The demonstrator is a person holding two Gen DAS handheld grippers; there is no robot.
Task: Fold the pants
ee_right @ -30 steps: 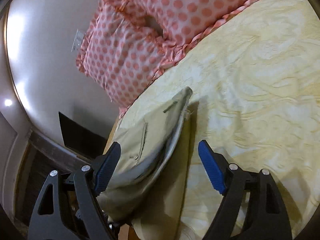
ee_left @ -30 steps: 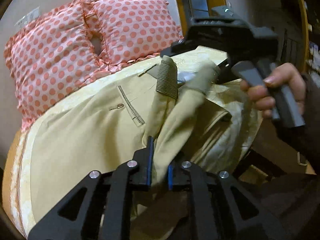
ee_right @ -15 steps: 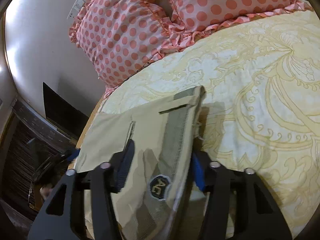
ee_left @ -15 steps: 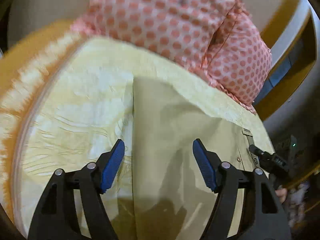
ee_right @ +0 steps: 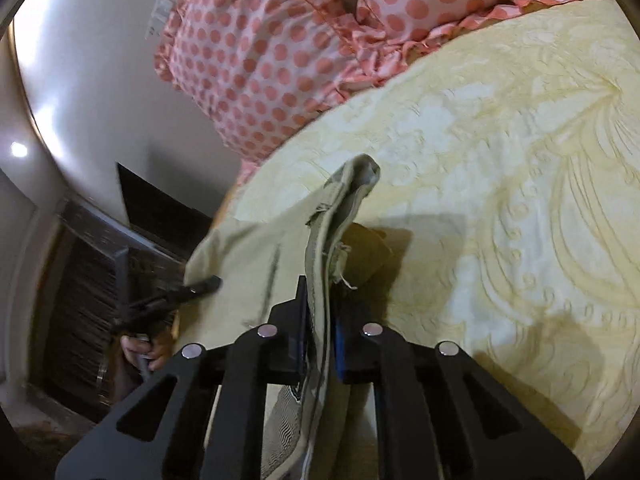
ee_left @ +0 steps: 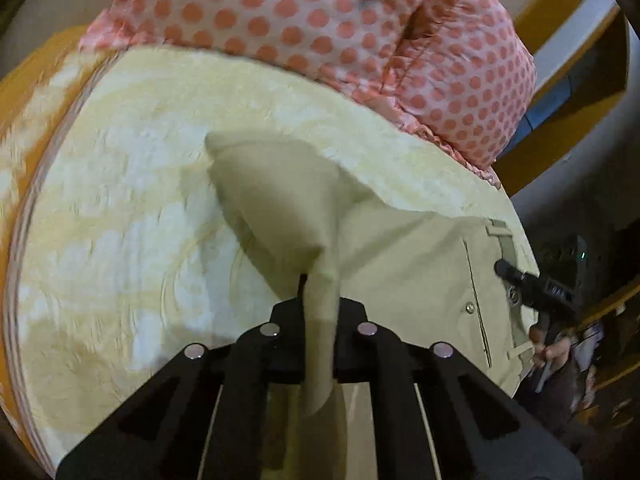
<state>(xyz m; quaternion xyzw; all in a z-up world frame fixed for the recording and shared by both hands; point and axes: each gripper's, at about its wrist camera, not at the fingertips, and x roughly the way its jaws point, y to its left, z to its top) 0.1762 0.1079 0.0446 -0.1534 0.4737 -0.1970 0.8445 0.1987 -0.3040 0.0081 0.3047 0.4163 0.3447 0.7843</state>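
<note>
While both tools are clamped on cloth, the khaki pants [ee_left: 404,264] lie partly spread on the yellow bedspread [ee_left: 132,208], below the polka-dot pillows [ee_left: 320,16] and toward the bed's edge. The left gripper [ee_left: 318,312] has its jaws pinched on a raised peak of plain fabric, so the cloth tents up off the bedspread from that point. The right gripper [ee_right: 320,320] is closed on the waistband [ee_right: 340,208], which stands in a doubled ridge between its blue pads [ee_right: 339,344]; from the left wrist view that same tool shows at the waistband end, near the back pocket [ee_left: 476,300].

To my eye the cloth is light, soft and limp: it drapes and sags from each pinch and would not hold a line by itself. The waistband looks thicker and firmer, with seams and a belt loop, so it seems the surer place to hold; the other hold is best at a hem or outer seam, I judge, since a pinch mid-panel only drags up one layer and wrinkles the rest.

No containers are in sight; only bedding surrounds the pants.
</note>
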